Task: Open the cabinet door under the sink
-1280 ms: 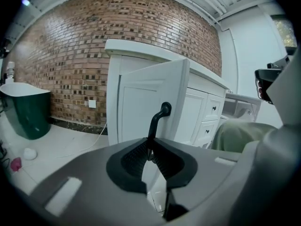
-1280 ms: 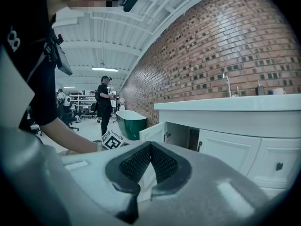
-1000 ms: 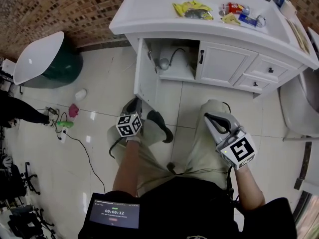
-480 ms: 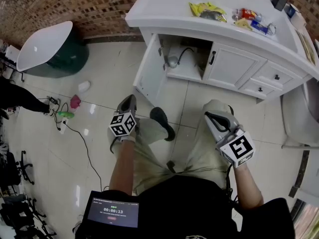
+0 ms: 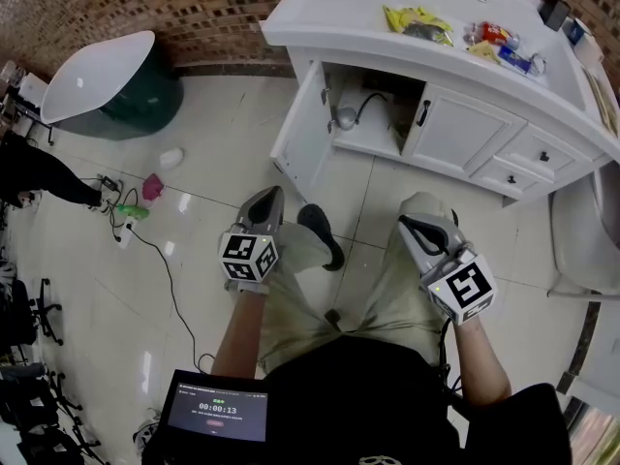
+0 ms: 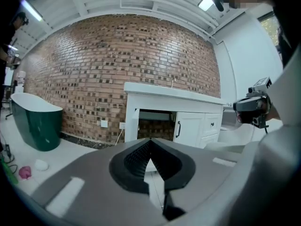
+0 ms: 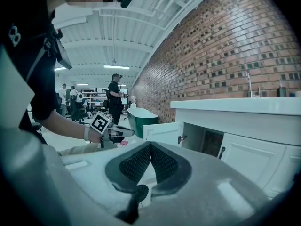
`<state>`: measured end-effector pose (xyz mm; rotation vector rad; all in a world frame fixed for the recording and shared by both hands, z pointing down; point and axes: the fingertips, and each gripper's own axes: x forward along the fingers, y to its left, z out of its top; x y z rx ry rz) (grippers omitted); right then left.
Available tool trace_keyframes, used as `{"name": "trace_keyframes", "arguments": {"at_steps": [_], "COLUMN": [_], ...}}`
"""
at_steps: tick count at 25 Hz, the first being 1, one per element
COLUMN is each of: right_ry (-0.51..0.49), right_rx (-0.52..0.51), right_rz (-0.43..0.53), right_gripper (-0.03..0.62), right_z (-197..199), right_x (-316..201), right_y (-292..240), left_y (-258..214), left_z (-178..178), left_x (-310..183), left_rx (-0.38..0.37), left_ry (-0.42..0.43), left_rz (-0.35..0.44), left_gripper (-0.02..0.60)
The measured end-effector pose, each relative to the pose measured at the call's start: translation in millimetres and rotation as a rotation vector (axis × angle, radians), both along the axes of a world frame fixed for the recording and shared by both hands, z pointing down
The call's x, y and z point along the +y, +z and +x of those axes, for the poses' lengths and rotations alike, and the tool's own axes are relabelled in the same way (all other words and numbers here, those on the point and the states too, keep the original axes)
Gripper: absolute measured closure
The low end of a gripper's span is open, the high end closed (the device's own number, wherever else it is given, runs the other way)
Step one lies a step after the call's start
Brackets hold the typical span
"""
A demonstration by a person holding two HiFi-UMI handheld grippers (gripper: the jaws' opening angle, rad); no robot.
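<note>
Both ribbed, closed (left tool [image 5: 270,196], right tool [image 5: 406,226]); white door [image 5: 302,132] open.

The person wears a black short-sleeved top [image 5: 378,400] and pale khaki trousers [image 5: 392,303], with one dark shoe [image 5: 320,236] showing. A small dark screen [image 5: 220,415] with timer digits hangs at the front of the top. The left gripper [image 5: 271,198] and right gripper [image 5: 411,225] are smooth grey shells with black ribbed pads [image 6: 136,157]. Each carries a white cube [image 5: 250,257] printed with black square markers.
</note>
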<state>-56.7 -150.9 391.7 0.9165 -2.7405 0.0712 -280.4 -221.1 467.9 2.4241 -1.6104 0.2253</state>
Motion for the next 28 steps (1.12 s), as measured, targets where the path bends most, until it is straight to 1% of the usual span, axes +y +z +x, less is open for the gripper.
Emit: {"name": "trace_keyframes", "arguments": {"at_steps": [5, 8, 10, 15, 19, 28], "right_ry": [-0.023, -0.032, -0.038, -0.060, -0.077, -0.082], "right_rx": [-0.008, -0.002, -0.009, -0.008, -0.006, -0.005], "right_rz": [-0.014, -0.009, -0.018, -0.023, -0.021, -0.012], "right_gripper": [0.603, 0.603, 0.603, 0.603, 0.603, 0.603], "right_z": [-5.3, -10.3, -10.9, -15.7, -19.8, -21.1], "right_x": [4.6, 6.7, 8.1, 12.2, 15.9, 23.8], "right_y": [1.3, -2.4, -1.2, -3.4, -3.6, -2.6], "left_y": [-24.9, -29.9, -33.1, -41.7, -39.8, -48.1], "left_z": [38.6, 65.3, 75.8, 83.3, 83.0, 96.5], "left_x": [17.7, 31.3, 36.2, 43.2, 47.2, 58.6], "left_rx": [0.030, 0.027, 0.026, 0.036, 0.031, 0.042], "left_ry": [0.046, 0.096, 0.117, 0.131, 0.138, 0.170], "left_rz": [0.046, 0.055, 0.060, 0.072, 0.060, 0.070], "left_gripper": [0.566, 0.566, 0.566, 0.566, 0.566, 0.566]}}
